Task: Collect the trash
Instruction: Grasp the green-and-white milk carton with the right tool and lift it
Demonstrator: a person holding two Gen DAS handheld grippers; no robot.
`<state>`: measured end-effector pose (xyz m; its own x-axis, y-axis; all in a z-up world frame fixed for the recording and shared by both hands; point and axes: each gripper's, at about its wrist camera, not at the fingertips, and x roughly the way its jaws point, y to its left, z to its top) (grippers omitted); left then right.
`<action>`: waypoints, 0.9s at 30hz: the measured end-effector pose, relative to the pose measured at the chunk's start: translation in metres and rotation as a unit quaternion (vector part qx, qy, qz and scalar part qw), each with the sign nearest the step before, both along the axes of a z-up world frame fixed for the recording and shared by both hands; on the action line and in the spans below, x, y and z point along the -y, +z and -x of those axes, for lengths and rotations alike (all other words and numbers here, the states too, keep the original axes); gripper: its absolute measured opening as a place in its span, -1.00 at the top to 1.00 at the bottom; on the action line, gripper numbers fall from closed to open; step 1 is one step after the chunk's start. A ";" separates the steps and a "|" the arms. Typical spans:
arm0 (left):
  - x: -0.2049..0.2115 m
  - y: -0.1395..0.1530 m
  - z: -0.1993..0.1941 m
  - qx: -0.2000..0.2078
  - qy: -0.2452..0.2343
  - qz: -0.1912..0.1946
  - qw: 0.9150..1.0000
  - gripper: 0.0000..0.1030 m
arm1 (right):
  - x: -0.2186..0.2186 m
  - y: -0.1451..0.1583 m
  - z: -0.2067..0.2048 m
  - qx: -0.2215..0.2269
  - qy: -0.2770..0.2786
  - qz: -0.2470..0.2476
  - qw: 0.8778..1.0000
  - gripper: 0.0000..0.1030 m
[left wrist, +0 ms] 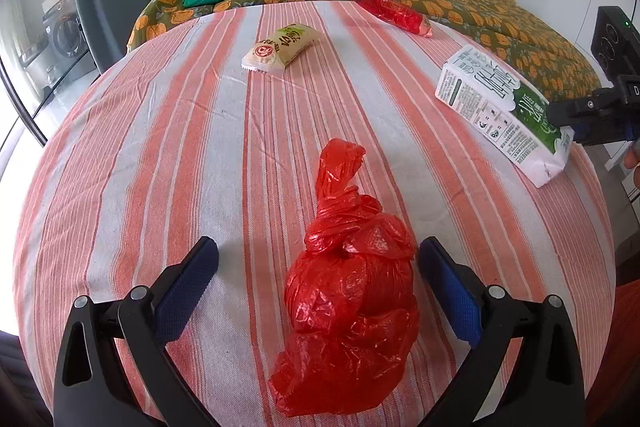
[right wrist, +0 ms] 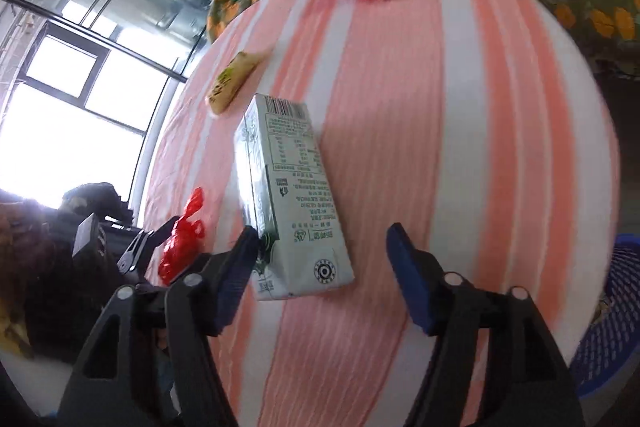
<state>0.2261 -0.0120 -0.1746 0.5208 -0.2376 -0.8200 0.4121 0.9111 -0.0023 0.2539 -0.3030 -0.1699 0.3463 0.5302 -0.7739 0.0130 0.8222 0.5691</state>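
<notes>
Left gripper spread wide, a knotted red bag lying between its blue pads, right pad just beside the plastic, no squeeze seen. Right gripper jaws apart around the near end of a milk carton; left pad at its edge, right pad clear. On the striped cloth: cream snack packet at 12 o'clock from the bag, red wrapper at 1, carton at 2; blue basket at 4 from the carton.
</notes>
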 end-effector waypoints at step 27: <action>0.000 0.000 -0.001 0.000 0.000 -0.001 1.000 -0.91 | -0.118 -0.016 0.054 0.133 0.059 0.266 0.953 -0.88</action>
<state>0.2273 -0.0117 -0.1748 0.5210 -0.2364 -0.8202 0.4119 0.9112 -0.0010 0.2001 -0.1847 -0.1854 0.5295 0.1348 -0.8375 -0.1841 0.9820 0.0416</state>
